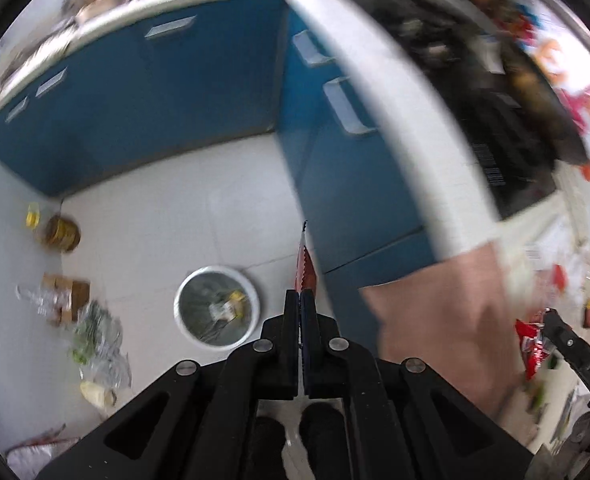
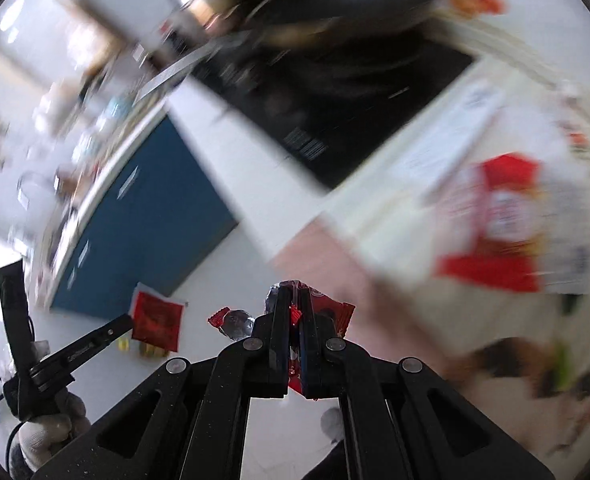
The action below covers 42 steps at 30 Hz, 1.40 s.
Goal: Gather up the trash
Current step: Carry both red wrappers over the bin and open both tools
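My left gripper [image 1: 299,294] is shut on a flat red wrapper [image 1: 304,266], seen edge-on with a zigzag edge, held above the floor just right of a white round trash bin [image 1: 251,284] that has some trash in it. The same wrapper shows flat and red in the right wrist view [image 2: 157,316], with the left gripper [image 2: 131,320] on it. My right gripper [image 2: 293,294] is shut on a crumpled red snack wrapper [image 2: 337,312]. It also shows in the left wrist view [image 1: 533,346], held by the right gripper [image 1: 549,314].
Blue cabinets [image 1: 155,92] under a white counter edge [image 1: 395,92] with a black cooktop [image 2: 335,100]. More litter lies on the white tile floor at the left: a yellow jar [image 1: 61,234], cardboard [image 1: 69,290], plastic bags [image 1: 95,340]. Red-and-white packaging [image 2: 503,220] lies on the counter.
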Each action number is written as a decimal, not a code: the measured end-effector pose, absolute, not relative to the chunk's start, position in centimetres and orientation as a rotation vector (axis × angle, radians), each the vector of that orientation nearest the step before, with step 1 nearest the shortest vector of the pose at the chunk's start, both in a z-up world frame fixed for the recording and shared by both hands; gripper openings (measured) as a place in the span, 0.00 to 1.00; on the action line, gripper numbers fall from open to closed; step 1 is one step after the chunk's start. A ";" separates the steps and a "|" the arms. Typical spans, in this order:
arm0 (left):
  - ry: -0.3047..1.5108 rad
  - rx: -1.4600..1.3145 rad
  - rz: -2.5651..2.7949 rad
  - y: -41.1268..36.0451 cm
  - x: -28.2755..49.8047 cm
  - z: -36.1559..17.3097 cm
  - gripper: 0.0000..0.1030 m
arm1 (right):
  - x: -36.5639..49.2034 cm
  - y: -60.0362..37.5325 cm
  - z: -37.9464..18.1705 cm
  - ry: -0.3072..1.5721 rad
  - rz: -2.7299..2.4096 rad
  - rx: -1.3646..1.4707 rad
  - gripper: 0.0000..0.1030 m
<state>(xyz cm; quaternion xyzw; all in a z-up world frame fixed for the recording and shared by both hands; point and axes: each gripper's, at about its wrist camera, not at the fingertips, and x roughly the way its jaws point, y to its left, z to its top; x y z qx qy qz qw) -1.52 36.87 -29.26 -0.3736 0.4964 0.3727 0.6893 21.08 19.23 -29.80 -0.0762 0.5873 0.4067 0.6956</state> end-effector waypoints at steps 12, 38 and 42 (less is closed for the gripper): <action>1.301 -1.158 0.935 43.6 -16.0 -63.2 0.00 | 5.0 33.0 -65.0 1.627 0.981 -0.410 0.03; 1.325 -0.934 1.174 40.1 -23.2 -63.1 0.99 | -3.2 35.5 -73.5 1.319 1.020 -0.941 1.00; 1.266 -0.931 1.195 37.4 -24.2 -55.9 0.99 | -3.5 33.2 -66.3 1.257 1.047 -0.941 1.00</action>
